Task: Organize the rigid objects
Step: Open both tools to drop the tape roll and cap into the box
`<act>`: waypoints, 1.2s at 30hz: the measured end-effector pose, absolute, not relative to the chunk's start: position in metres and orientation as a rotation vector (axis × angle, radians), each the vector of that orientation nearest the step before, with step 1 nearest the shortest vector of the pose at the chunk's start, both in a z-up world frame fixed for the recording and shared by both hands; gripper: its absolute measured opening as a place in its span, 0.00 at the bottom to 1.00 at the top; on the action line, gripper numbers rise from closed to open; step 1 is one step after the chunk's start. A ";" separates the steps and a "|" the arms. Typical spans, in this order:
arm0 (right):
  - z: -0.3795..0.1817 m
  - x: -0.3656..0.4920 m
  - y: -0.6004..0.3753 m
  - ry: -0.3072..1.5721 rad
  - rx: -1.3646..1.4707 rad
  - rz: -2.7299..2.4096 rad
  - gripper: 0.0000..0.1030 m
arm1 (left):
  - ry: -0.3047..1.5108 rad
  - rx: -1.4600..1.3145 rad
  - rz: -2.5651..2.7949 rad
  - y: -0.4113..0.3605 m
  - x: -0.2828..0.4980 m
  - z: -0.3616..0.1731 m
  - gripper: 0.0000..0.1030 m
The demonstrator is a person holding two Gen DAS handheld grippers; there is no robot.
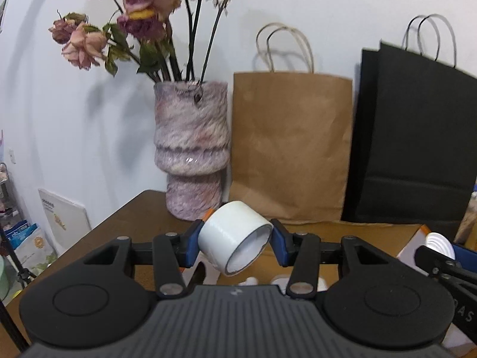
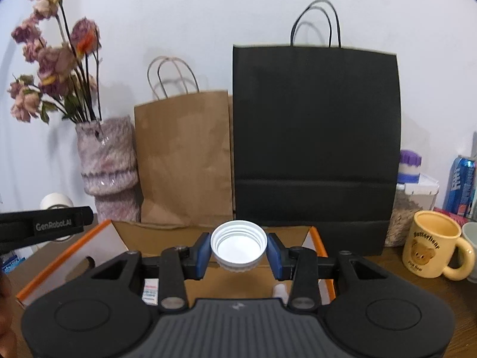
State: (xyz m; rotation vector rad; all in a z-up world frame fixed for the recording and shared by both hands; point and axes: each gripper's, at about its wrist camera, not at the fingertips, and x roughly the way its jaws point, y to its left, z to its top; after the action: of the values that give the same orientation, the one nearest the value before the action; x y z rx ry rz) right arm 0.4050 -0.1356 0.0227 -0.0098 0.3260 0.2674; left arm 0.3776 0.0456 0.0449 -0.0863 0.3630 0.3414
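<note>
My left gripper (image 1: 235, 240) is shut on a white roll of tape (image 1: 229, 235), held tilted above the brown table, its open end facing me. My right gripper (image 2: 238, 249) is shut on a white screw lid (image 2: 238, 246), held with its open side toward the camera above an open cardboard box (image 2: 167, 235) with orange-edged flaps. The right gripper and its lid (image 1: 439, 243) show at the right edge of the left wrist view. The left gripper's arm (image 2: 44, 225) shows at the left of the right wrist view.
A fuzzy pink vase (image 1: 190, 149) with dried roses, a brown paper bag (image 1: 289, 146) and a black paper bag (image 2: 316, 137) stand along the white wall. A yellow bear mug (image 2: 432, 247), a blue can (image 2: 460, 185) and a purple-lidded jar (image 2: 410, 167) are at the right.
</note>
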 end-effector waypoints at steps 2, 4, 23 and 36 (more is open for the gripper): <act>0.016 0.409 -0.136 0.339 -0.008 0.270 0.38 | 0.374 -0.087 0.348 0.048 0.381 0.041 0.47; 0.009 0.413 -0.134 0.351 -0.012 0.271 0.38 | 0.388 -0.078 0.351 0.049 0.384 0.037 0.47; -0.001 0.416 -0.146 0.363 -0.016 0.236 1.00 | 0.321 -0.043 0.329 0.043 0.375 0.045 1.00; 0.016 0.398 -0.154 0.342 0.007 0.230 1.00 | 0.291 -0.075 0.308 0.045 0.354 0.063 1.00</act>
State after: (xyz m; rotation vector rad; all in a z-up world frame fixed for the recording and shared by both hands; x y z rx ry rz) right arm 0.3978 -0.1542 0.0160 0.0072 0.3416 0.2298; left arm 0.3535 0.0452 0.0629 -0.0753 0.2909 0.3085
